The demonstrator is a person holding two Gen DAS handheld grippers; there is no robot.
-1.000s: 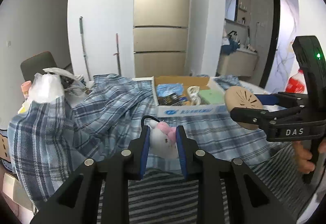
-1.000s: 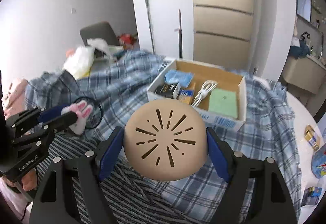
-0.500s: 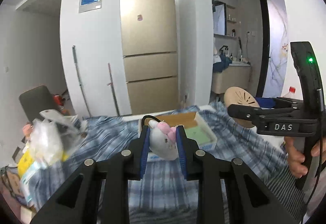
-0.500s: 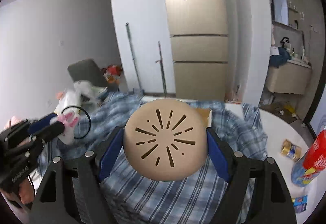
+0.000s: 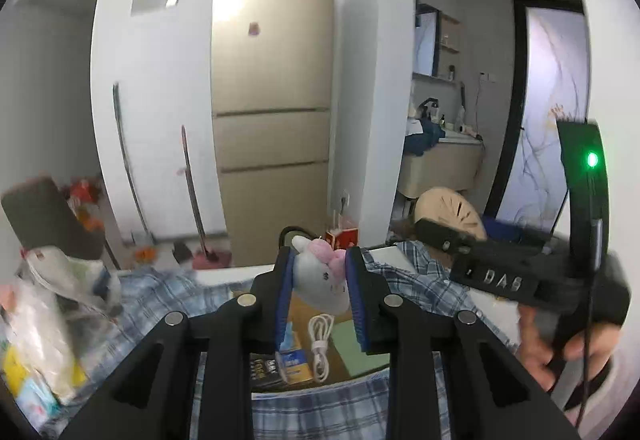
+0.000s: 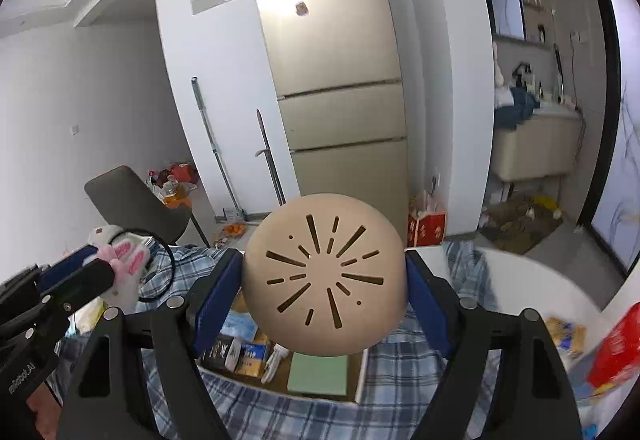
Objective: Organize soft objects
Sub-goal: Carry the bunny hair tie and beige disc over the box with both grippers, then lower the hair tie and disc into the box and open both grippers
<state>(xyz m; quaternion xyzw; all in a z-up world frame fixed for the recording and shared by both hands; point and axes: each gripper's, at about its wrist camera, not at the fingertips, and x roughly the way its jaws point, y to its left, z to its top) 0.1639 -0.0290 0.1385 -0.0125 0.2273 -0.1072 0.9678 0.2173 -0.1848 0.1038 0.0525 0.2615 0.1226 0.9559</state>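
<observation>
Both grippers had risen since a second earlier, and the cardboard box (image 6: 362, 376) now lay beneath them on the plaid cloth (image 6: 304, 416). Left gripper (image 5: 320, 294) was clamped on the white plush toy (image 5: 320, 280); right gripper (image 6: 324, 292), spread wide, pinched the tan bun-shaped squishy (image 6: 324, 280) above the box.

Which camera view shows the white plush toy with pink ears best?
The left wrist view: the plush toy sits centred and close between the left gripper's fingers, face and pink ears visible. The right wrist view shows it only small at the left edge, side-on, partly hidden by those fingers.
</observation>
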